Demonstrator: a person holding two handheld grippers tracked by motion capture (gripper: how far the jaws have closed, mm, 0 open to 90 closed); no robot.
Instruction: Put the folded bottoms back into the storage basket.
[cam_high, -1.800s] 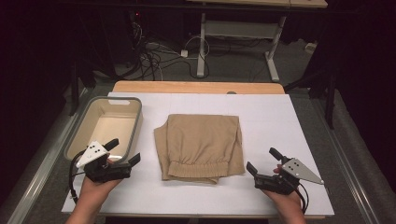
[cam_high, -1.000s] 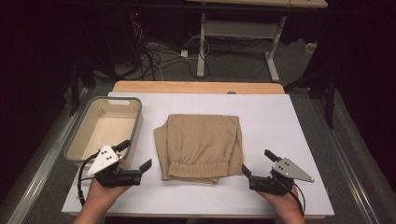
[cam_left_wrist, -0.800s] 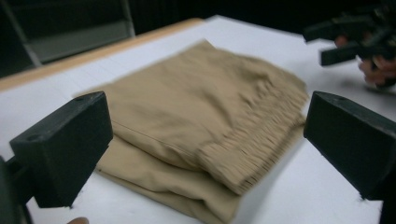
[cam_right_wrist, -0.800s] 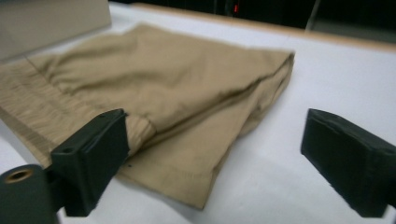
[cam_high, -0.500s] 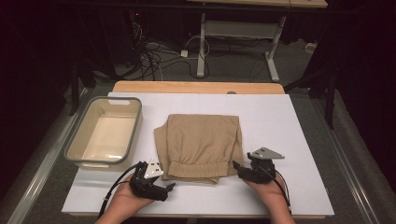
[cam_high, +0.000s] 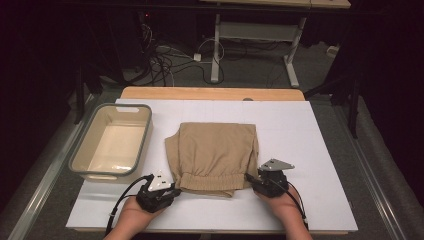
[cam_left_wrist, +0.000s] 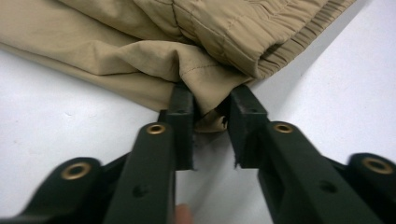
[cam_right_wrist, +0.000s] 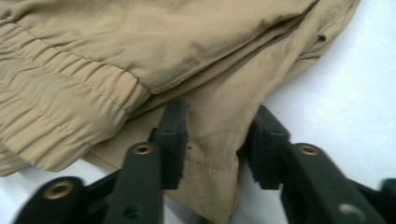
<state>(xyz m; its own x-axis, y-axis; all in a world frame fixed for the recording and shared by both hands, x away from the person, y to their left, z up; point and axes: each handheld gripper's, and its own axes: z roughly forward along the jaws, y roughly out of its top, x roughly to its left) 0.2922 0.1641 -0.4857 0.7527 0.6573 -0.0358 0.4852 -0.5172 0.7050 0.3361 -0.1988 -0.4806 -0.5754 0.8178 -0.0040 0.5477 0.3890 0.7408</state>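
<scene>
High view: a folded pair of tan trousers (cam_high: 214, 156) lies in the middle of a white table (cam_high: 310, 150), the elastic waistband at the edge nearest the person. A grey tub (cam_high: 111, 142) stands on the table to the left of the trousers, just beside them but apart. The left gripper (cam_high: 172, 190) sits at the near left corner of the trousers and the right gripper (cam_high: 248, 178) at the near right corner, each held in a hand that enters from the bottom edge; a black cable trails from each.

Left gripper view: the left gripper (cam_left_wrist: 210, 109) has a bunched corner of tan cloth between its two black jaws. The jaws have just been closing, and the pads pinch the fold where it narrows against the table, so the gripper is clamped on the trousers (cam_left_wrist: 140, 42). The waistband runs off to the upper right.

Right gripper view: the right gripper (cam_right_wrist: 217, 128) straddles a flap of cloth with a stitched hem. Its jaws have just been closing; both pads press against the sides of the flap, clamped on the trousers (cam_right_wrist: 154, 51). The gathered waistband lies to the left of the jaws.
</scene>
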